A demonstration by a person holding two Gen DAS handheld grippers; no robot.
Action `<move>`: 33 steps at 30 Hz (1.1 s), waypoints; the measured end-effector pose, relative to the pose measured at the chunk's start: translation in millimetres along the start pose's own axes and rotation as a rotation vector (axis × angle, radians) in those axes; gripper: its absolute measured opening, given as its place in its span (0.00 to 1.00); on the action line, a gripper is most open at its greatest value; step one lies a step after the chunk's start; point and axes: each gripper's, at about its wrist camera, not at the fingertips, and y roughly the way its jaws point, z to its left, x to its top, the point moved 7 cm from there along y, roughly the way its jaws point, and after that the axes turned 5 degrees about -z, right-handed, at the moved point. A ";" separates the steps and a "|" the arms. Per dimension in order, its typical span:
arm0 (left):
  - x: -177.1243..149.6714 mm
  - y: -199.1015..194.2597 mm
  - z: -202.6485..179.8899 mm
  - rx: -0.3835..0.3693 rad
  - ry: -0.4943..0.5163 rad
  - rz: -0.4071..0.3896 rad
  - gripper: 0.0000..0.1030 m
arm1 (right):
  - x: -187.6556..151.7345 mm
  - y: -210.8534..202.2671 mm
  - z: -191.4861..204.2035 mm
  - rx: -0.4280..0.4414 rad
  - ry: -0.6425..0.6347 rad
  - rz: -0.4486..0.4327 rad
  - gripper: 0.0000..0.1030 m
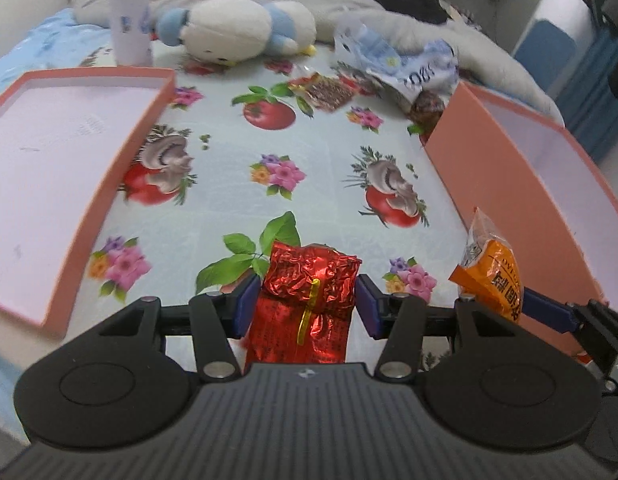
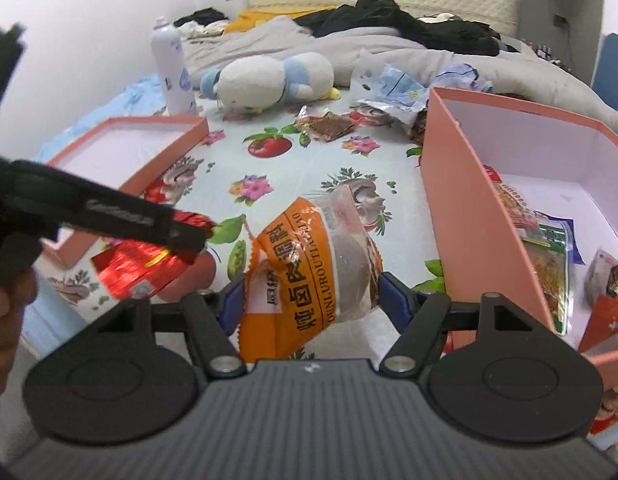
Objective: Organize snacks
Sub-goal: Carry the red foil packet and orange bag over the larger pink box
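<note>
The left claw (image 1: 307,306) has a red foil packet (image 1: 307,300) between its two blue pads, which press on the packet's sides, so the claw is about half open and holds it. The packet stands upright between the pads and hangs above the flowered cloth (image 1: 309,184), probably because it is being carried and not set down. To the left of this claw lies a shallow pink lid (image 1: 109,184) with its white inside up and nothing in it. To the right rises the wall of the deeper pink box (image 1: 489,184).

The right claw (image 2: 309,292) holds an orange and clear snack bag (image 2: 309,272) in the same way, the pads squeezing its soft sides. The bag tilts to the left, I think because it is gripped low and its top is heavy. Just to the right of this claw is the deep pink box (image 2: 469,216), and some snack packets (image 2: 549,256) already lie inside, so this seems the place for collecting. Farther ahead of both claws, loose wrappers (image 2: 329,124) lie on the cloth, near a plush toy (image 2: 269,80) and a white bottle (image 2: 173,68).
</note>
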 end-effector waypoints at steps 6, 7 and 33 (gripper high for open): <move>1.9 -40.7 -6.8 0.002 -0.031 -0.054 0.56 | 14.3 -24.7 -3.4 0.009 0.039 -0.039 0.69; 2.8 -47.9 -9.1 0.003 -0.035 -0.066 0.56 | 16.4 -30.0 -4.3 0.009 0.046 -0.047 0.69; 1.5 -160.7 -72.2 -0.065 -0.032 -0.217 0.56 | 32.2 -145.0 -22.1 0.017 0.119 -0.164 0.69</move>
